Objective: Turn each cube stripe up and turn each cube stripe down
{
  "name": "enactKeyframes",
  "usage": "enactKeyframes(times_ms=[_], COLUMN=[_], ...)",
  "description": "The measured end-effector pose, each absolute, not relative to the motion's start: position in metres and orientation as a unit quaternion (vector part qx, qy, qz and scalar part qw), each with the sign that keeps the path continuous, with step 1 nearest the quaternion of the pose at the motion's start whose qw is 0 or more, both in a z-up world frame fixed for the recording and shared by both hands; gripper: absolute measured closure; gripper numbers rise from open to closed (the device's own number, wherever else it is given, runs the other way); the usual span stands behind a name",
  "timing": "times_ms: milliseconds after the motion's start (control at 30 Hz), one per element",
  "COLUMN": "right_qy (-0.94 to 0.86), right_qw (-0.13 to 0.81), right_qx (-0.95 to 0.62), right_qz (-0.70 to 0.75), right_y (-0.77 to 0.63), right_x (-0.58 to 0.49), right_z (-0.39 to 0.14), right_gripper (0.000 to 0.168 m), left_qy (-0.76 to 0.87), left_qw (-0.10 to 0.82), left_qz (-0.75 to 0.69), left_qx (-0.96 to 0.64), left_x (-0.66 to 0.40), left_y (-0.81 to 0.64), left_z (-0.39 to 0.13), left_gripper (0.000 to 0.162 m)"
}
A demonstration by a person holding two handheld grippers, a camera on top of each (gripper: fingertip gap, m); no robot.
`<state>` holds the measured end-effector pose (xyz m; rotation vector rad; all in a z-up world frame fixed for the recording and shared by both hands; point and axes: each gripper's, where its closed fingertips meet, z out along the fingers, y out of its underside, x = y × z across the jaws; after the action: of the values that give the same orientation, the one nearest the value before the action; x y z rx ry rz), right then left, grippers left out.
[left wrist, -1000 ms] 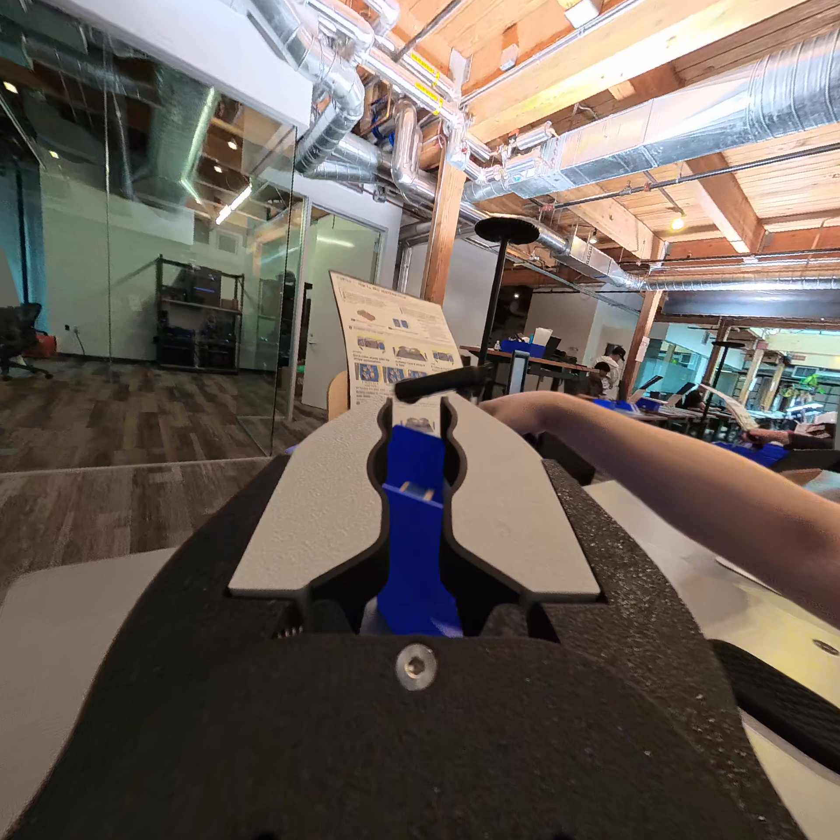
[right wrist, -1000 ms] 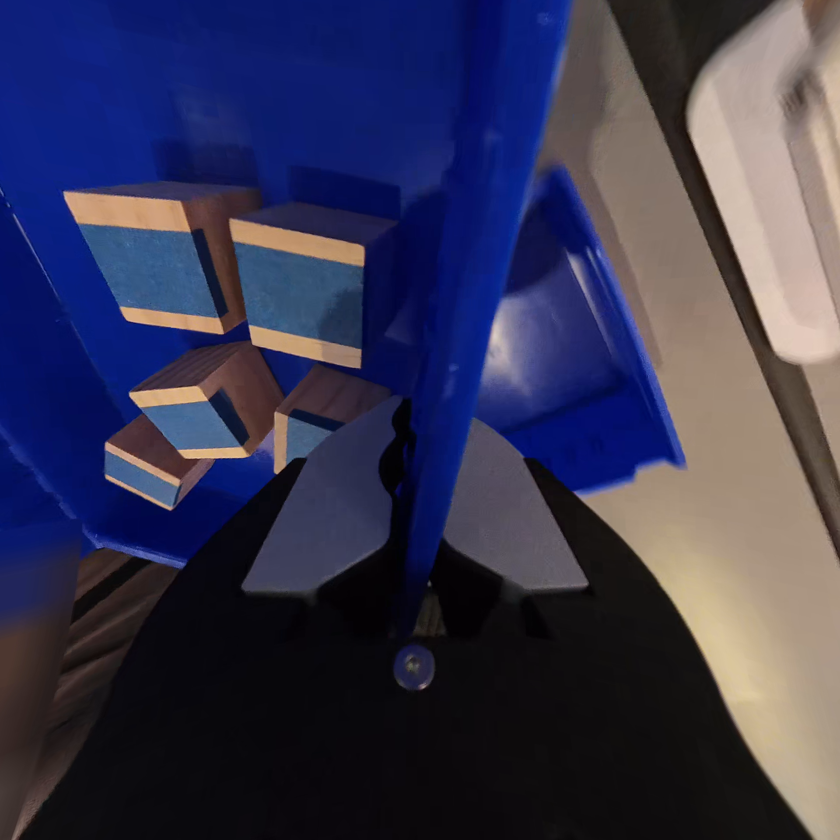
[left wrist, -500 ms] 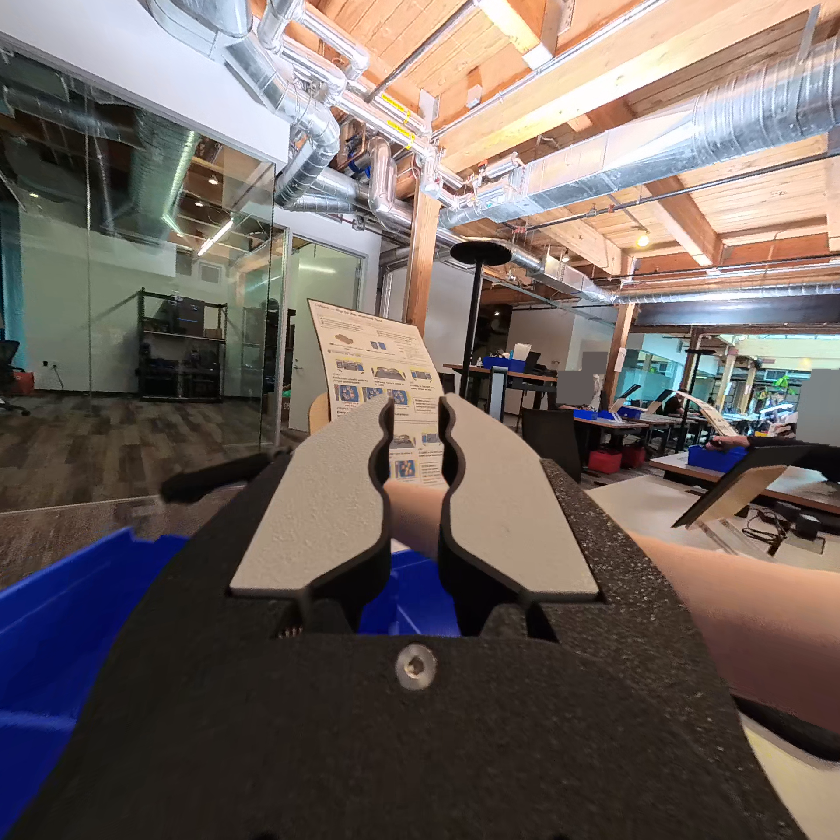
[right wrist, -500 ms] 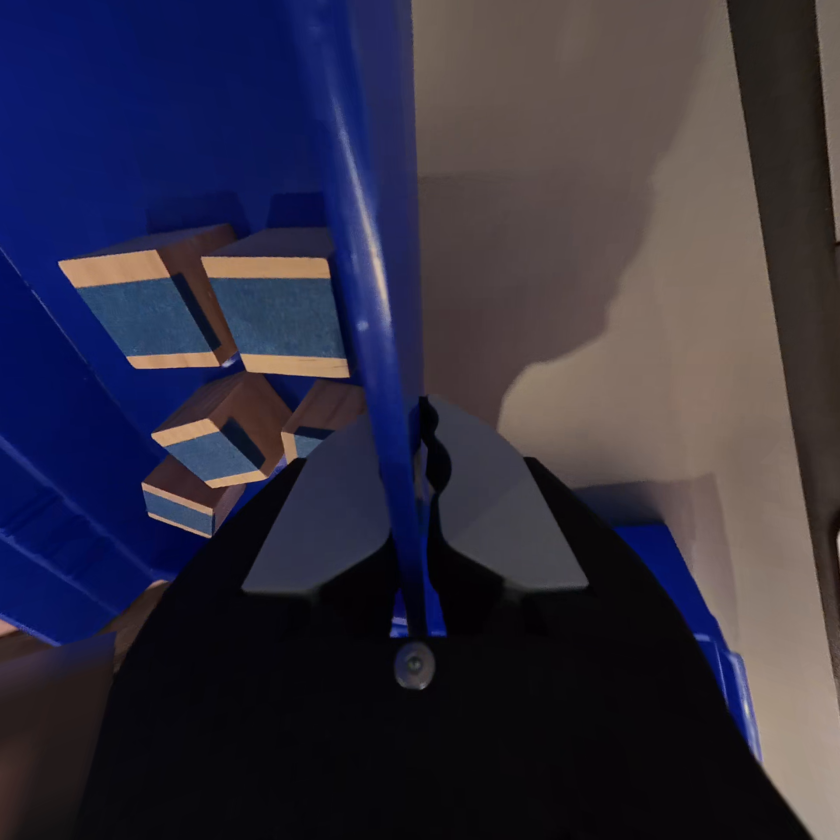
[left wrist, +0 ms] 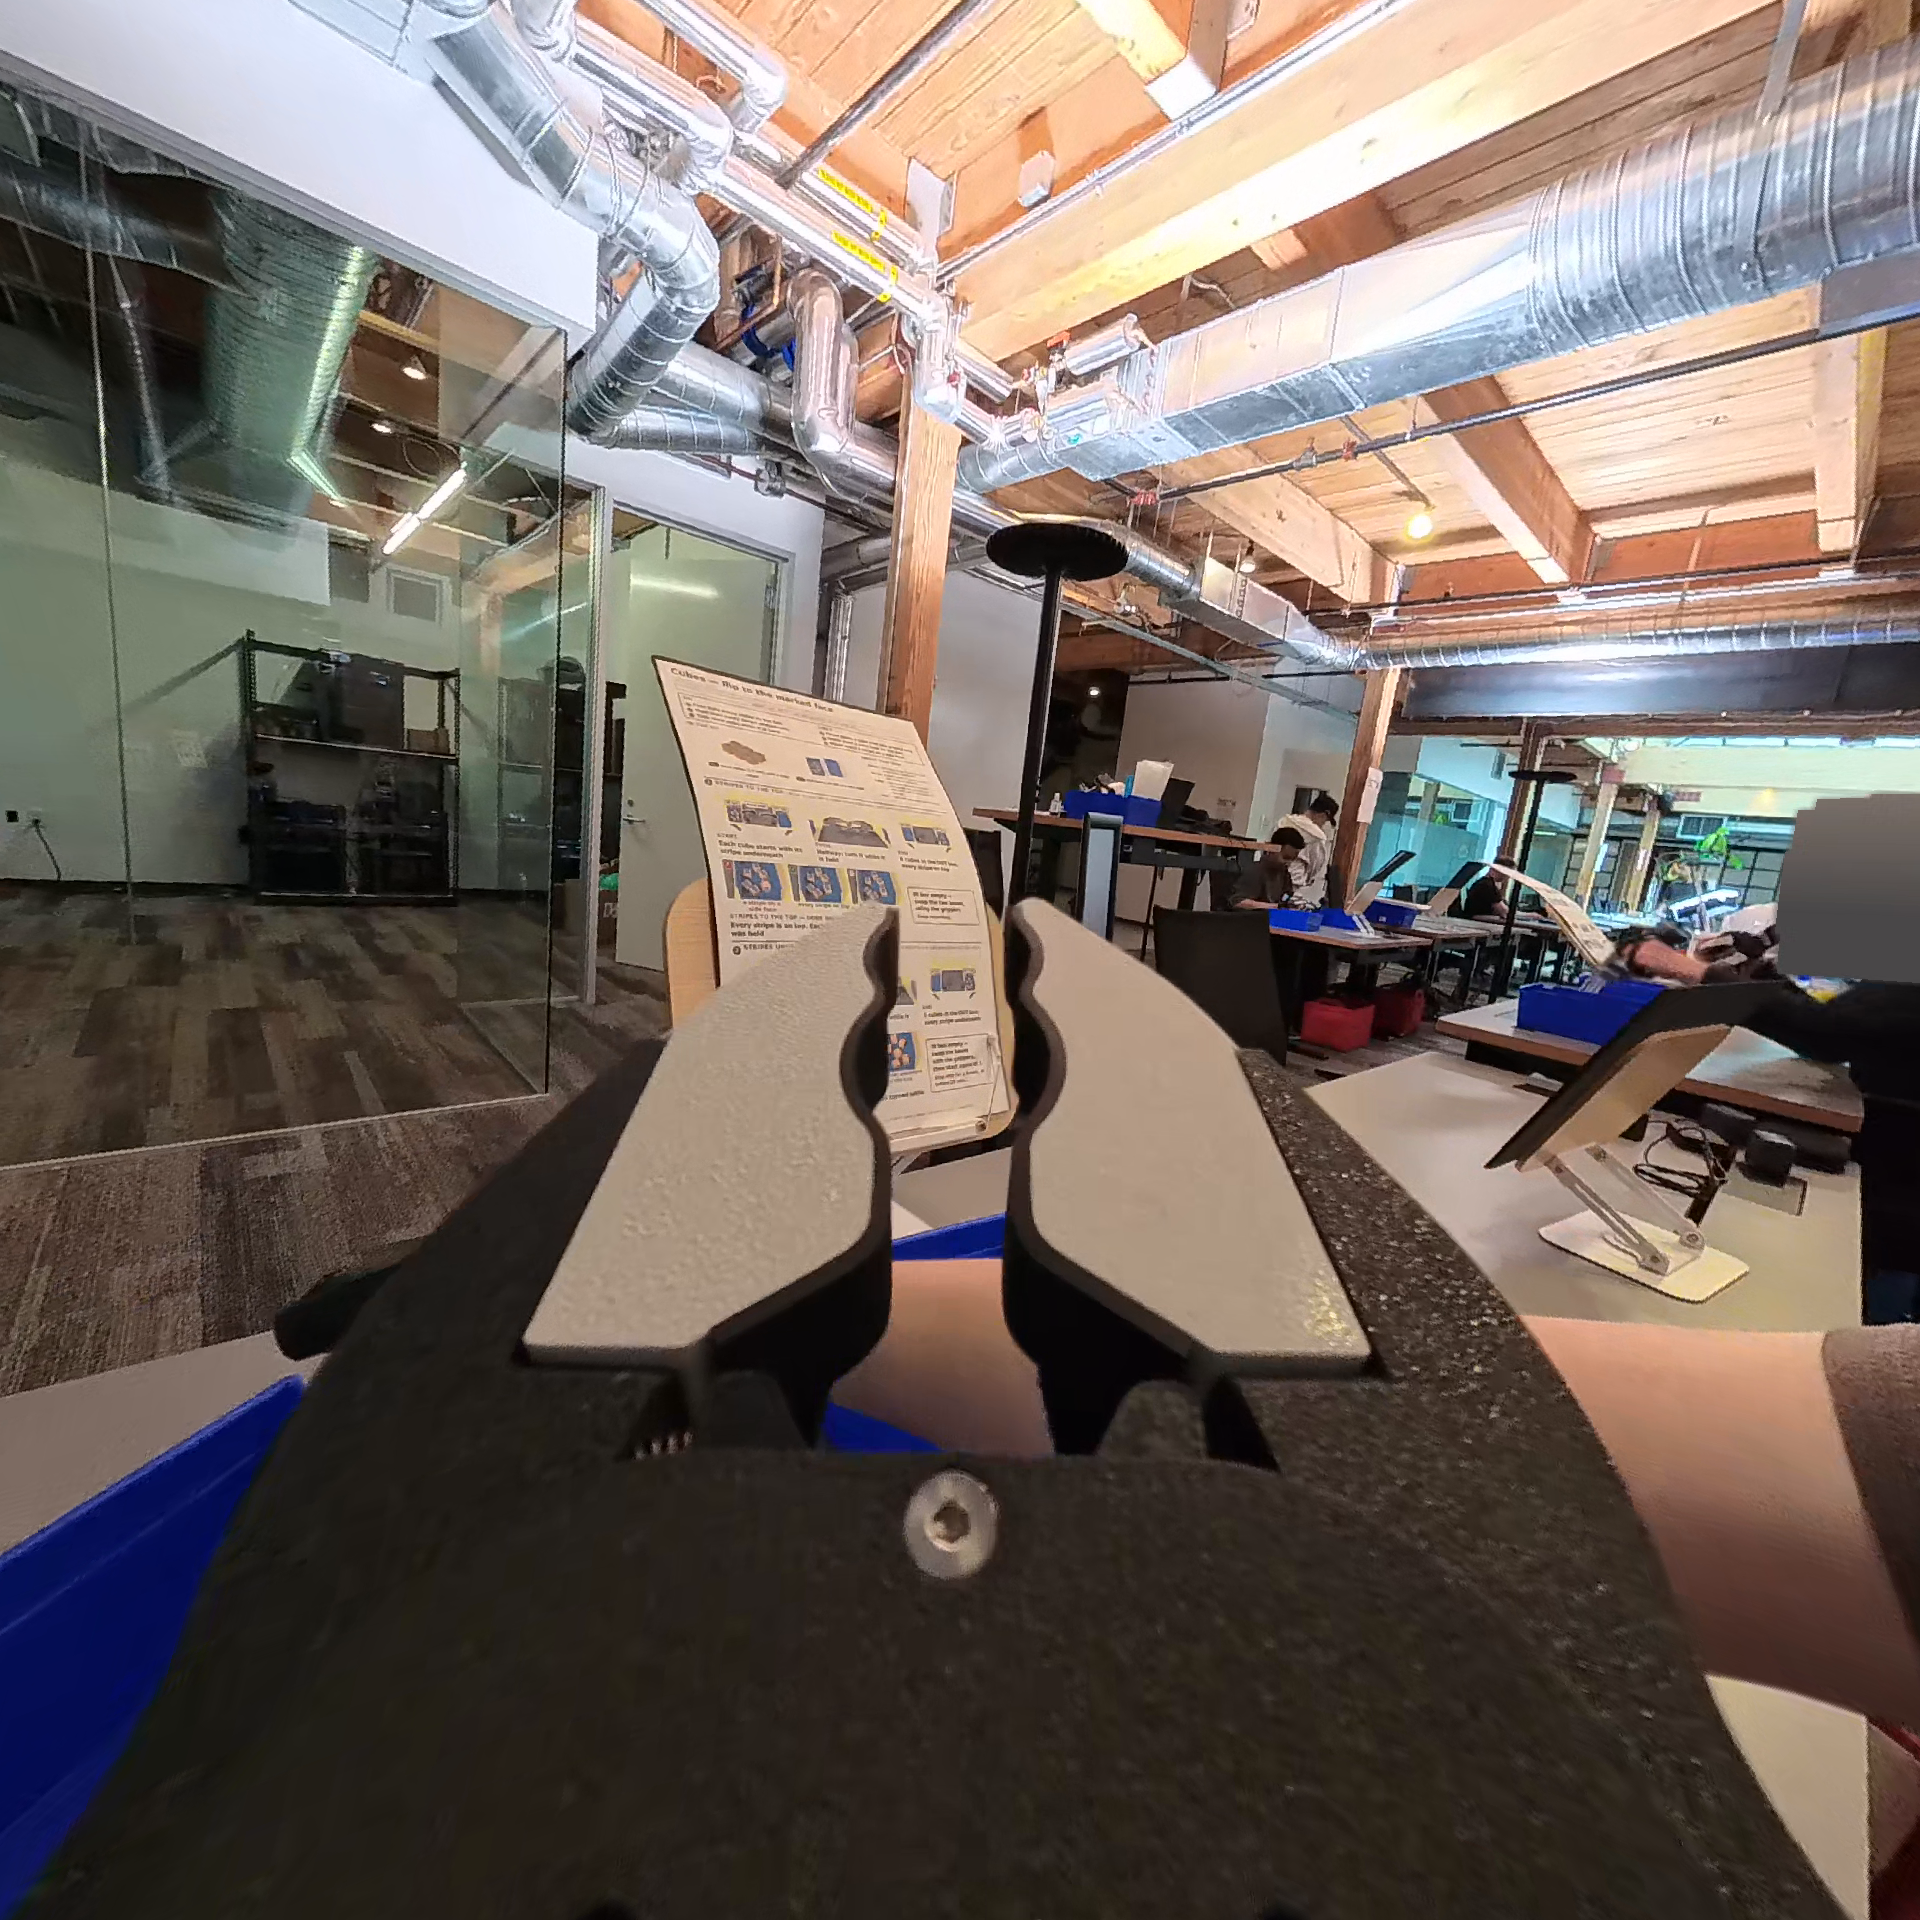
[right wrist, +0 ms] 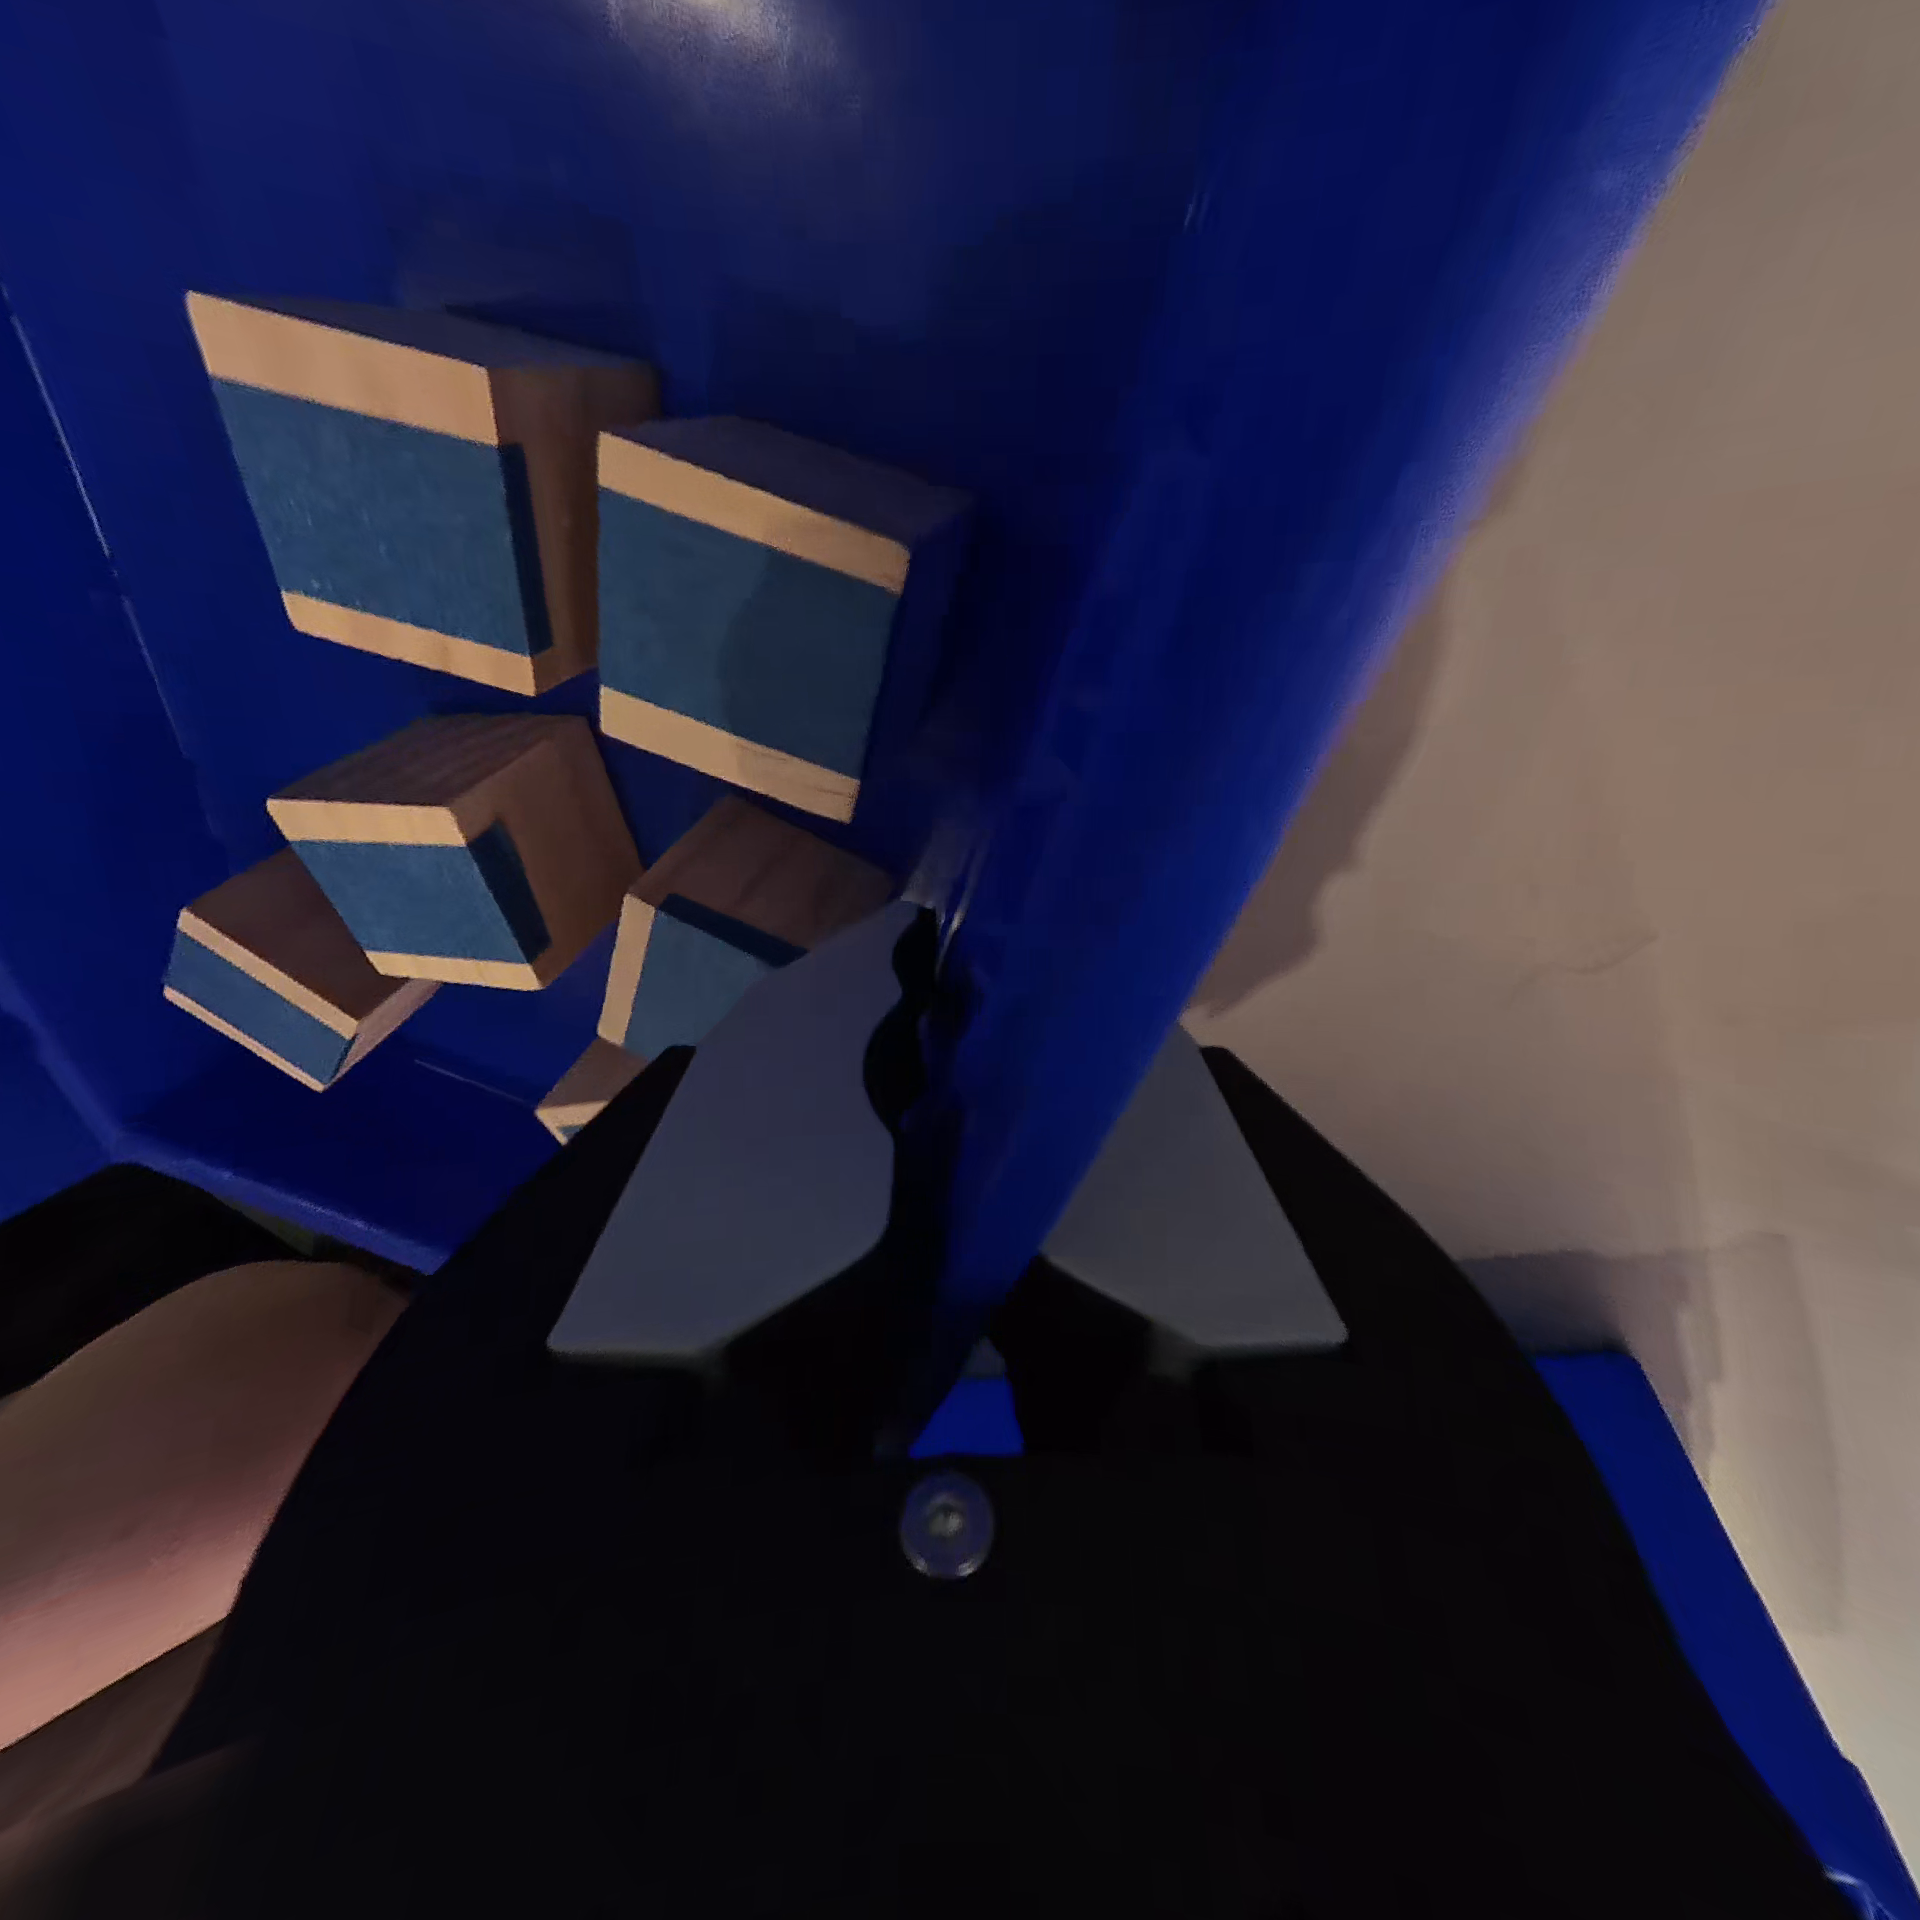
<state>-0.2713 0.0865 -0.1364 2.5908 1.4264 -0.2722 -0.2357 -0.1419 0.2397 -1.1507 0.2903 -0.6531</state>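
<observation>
Above the near rim of the blue bin (left wrist: 104, 1558), left gripper (left wrist: 951, 997): hovering with its grey, grainy-faced fingers (left wrist: 727, 1143) parted by a narrow gap, gripping nothing, pointing out across the room rather than down into the bin. Behind that gap, reaching over the bin: a bare forearm (left wrist: 1714, 1455). Beyond the bin's far side, leaning upright: a printed instruction sheet (left wrist: 831, 883).

Inside the bin, left of its pinched wall: wooden cubes (right wrist: 748, 613), lying clustered on the smooth plastic floor, most showing a broad matte blue stripe between two pale bare-wood bands. Sharp-edged, flat-faced, visibly grained on the sides; at least six, one lying partly hidden by the tongs. At the wall itself: right gripper (right wrist: 940, 935), pressing shut on the thin, glossy wall (right wrist: 1143, 623), one finger reaching inside the bin, the other outside. Outside the bin, right of that wall: bare beige table (right wrist: 1558, 831).

Risks, as judged: the thin wall flexing or sliding out from between the smooth finger faces and dropping the bin; any tilting sending the loose cubes tumbling and rolling stripes off the intended face. Stripe-up pass appearing largely done; stripe-down pass seemingly pending.
</observation>
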Motion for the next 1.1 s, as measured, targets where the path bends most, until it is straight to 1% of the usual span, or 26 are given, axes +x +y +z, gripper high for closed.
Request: enactKeyframes(times_ms=[167,300,400,500,533,567,700,767,833,867,900,967,1033,1100], right_qy=[0.468,0.468,0.467,0.485,0.486,0.491,0.518,0.519,0.501,0.489,0.47,0.41,0.336,0.27], right_qw=[0.072,0.071,0.046,-0.015,-0.036,-0.057,-0.162,-0.222,-0.246,-0.243,-0.237,-0.223,-0.205,-0.177], right_qx=[0.876,0.877,0.879,0.87,0.869,0.866,0.833,0.818,0.827,0.837,0.85,0.879,0.914,0.944], right_qz=[-0.091,-0.079,-0.086,-0.085,-0.08,-0.078,-0.108,-0.113,-0.064,-0.02,0.027,0.094,0.103,0.066], right_y=[0.088,0.086,0.091,0.104,0.108,0.112,0.11,0.108,0.106,0.105,0.105,0.106,0.102,0.092], right_x=[-0.271,-0.269,-0.271,-0.272,-0.271,-0.269,-0.251,-0.219,-0.158,-0.119,-0.078,0.0,0.062,0.102], right_z=[-0.139,-0.138,-0.126,-0.1,-0.09,-0.078,-0.013,0.019,0.03,0.026,0.021,0.009,-0.005,-0.023], right_gripper=[0.162,0.158,0.154,0.152,0.147,0.138,0.125,0.126,0.126,0.122,0.115,0.105,0.103,0.102], left_qy=[0.141,0.145,0.148,0.155,0.161,0.166,0.189,0.195,0.195,0.193,0.191,0.189,0.192,0.199], left_qw=[0.779,0.776,0.773,0.768,0.766,0.765,0.75,0.743,0.741,0.741,0.742,0.742,0.74,0.736], left_qz=[-0.302,-0.3,-0.298,-0.299,-0.298,-0.296,-0.286,-0.282,-0.286,-0.289,-0.29,-0.29,-0.288,-0.286], left_qx=[-0.532,-0.536,-0.54,-0.544,-0.546,-0.547,-0.566,-0.575,-0.575,-0.574,-0.574,-0.574,-0.576,-0.58], left_x=[-0.232,-0.228,-0.225,-0.219,-0.215,-0.212,-0.199,-0.196,-0.196,-0.197,-0.198,-0.198,-0.195,-0.191], left_y=[-0.143,-0.141,-0.14,-0.138,-0.138,-0.138,-0.136,-0.134,-0.132,-0.132,-0.131,-0.129,-0.129,-0.129], left_z=[0.24,0.239,0.239,0.238,0.238,0.238,0.232,0.229,0.228,0.229,0.229,0.229,0.228,0.227], left_gripper=[0.143,0.143,0.143,0.143,0.144,0.143,0.142,0.141,0.14,0.14,0.141,0.141,0.141,0.14])
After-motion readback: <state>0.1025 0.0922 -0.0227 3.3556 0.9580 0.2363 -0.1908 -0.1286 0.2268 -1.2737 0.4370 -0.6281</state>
